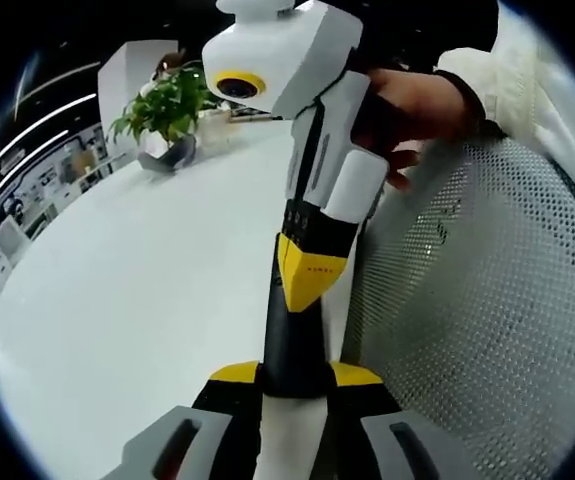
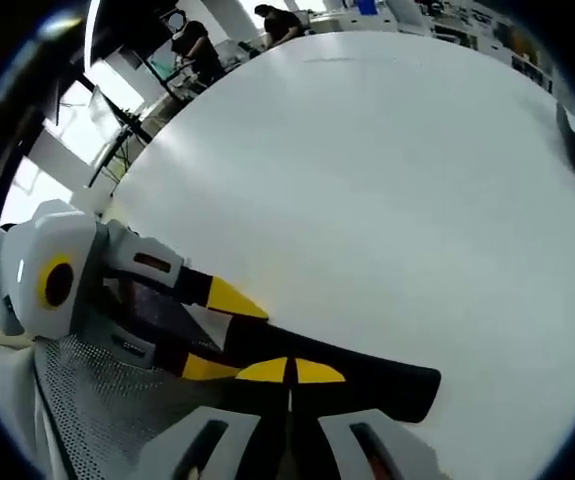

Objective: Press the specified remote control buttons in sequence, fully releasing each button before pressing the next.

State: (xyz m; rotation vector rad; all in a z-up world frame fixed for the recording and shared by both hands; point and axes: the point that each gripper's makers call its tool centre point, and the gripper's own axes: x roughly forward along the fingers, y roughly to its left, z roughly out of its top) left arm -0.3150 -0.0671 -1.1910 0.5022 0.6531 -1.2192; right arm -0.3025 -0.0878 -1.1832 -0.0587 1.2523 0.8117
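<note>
- In the left gripper view, a green potted plant (image 1: 167, 112) stands far off at the left on the white table (image 1: 137, 310), with office shelving blurred beyond it.
- At the bottom middle, the left gripper (image 1: 295, 375) has its yellow-tipped jaws closed narrowly on the near end of a black remote control (image 1: 289, 340), which points away from the camera over the table's edge.
- Above it, the right gripper (image 1: 310, 275) comes down from the top with its yellow tips together. They rest against the remote's upper face.
- A person's hand (image 1: 417, 100) in a pale sleeve grips that tool's white body. A white mesh chair (image 1: 487, 300) lies to the right.
- In the right gripper view, the left gripper (image 2: 217, 333) reaches in from the left with a yellow jaw on either side of the remote control (image 2: 392, 385). The mesh chair (image 2: 97, 400) is beneath it.
- At the bottom middle, the right gripper (image 2: 289, 372) has its yellow tips drawn together with only a thin seam between, sitting on the remote's face. The buttons cannot be made out.
- The remote's free end juts to the right over the white table (image 2: 387, 200).
- Two people (image 2: 197, 45) stand beyond the table's far edge at the top.
</note>
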